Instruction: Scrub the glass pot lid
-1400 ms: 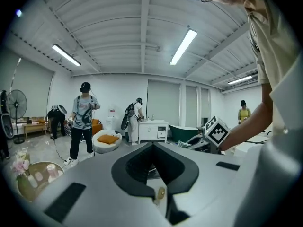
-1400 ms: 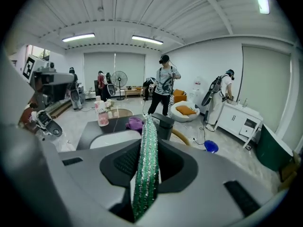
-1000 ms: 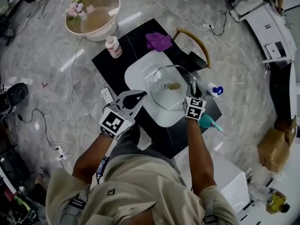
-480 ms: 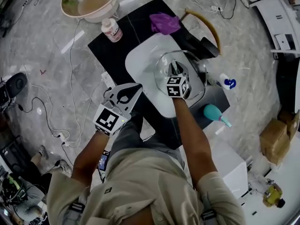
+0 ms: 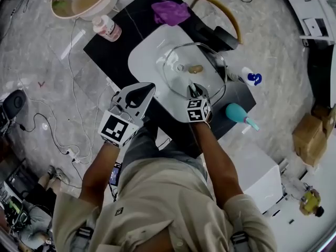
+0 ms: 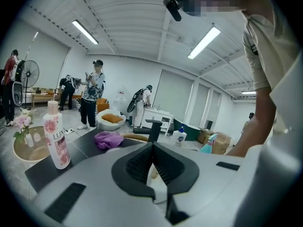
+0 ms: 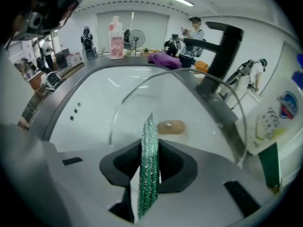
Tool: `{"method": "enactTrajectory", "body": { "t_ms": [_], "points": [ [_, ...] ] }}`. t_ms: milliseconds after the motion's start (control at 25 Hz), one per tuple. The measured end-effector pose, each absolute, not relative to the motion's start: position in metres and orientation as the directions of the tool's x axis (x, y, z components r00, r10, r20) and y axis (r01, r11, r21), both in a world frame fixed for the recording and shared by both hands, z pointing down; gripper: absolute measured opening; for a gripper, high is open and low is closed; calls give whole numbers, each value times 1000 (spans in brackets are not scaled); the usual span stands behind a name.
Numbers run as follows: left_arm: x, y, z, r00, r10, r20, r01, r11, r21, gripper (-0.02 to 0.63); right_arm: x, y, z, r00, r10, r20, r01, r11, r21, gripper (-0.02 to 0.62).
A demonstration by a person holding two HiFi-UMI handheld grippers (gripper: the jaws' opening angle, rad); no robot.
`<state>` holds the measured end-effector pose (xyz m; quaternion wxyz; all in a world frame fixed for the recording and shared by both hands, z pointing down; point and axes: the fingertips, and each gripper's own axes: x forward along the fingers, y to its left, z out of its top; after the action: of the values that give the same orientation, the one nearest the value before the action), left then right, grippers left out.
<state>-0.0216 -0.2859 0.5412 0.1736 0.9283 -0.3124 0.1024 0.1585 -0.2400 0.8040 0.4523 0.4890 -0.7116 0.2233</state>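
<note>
**Grippers.** The right gripper (image 7: 150, 145) is being held clenched on a green scouring pad (image 7: 148, 174). The pad is being pinched edge-on between the jaws, with its tip projecting forward. In the head view this tip is being presented at the near rim of the glass lid (image 5: 178, 83). Whether pad and glass are touching cannot be told. The left gripper (image 6: 152, 148) is being held closed on nothing, its jaws meeting at the tips. It is being carried just beside the near left edge of the basin (image 5: 144, 62), apart from the lid.

**Lid.** The lid is lying in the white basin with its knob (image 5: 195, 68) showing near the centre. Its far rim is close to the black faucet (image 7: 225, 46).

**Handling.** The lid is judged to be stiff, moderately heavy, breakable and slippery once wetted. On the smooth basin it is being regarded as likely to slide or rock under scrubbing pressure. The knob or the rim is judged the soundest place for a steadying hold by the free left gripper.

**Surface and room.**
- The basin is set in a black counter (image 5: 118, 54).
- A purple cloth (image 5: 170, 12), a pink bottle (image 5: 107, 28), a pump bottle (image 5: 252, 77) and a teal spray bottle (image 5: 239, 114) are being stored there.
- Cables (image 5: 79, 119) are trailing across the grey marble floor (image 5: 42, 56).
- Several people are standing at the back of the room in the left gripper view.
</note>
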Motion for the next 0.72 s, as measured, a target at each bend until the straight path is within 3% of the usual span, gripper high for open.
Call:
{"method": "enactTrajectory", "body": {
  "t_ms": [160, 280, 480, 720],
  "points": [
    [-21, -288, 543, 787, -541, 296, -611, -747, 262, 14, 239, -280, 756, 33, -610, 792, -957, 208, 201, 97],
    [-27, -289, 543, 780, -552, 295, -622, -737, 265, 14, 264, -321, 719, 78, -697, 713, -958, 145, 247, 98],
    [-37, -289, 544, 766, -565, 308, -638, -725, 258, 14, 204, -383, 705, -21, -737, 675, -943, 240, 232, 97],
    [-39, -289, 547, 758, -568, 319, -647, -716, 262, 14, 97, -368, 765, -173, -630, 757, -877, 448, 173, 95]
  ]
}}
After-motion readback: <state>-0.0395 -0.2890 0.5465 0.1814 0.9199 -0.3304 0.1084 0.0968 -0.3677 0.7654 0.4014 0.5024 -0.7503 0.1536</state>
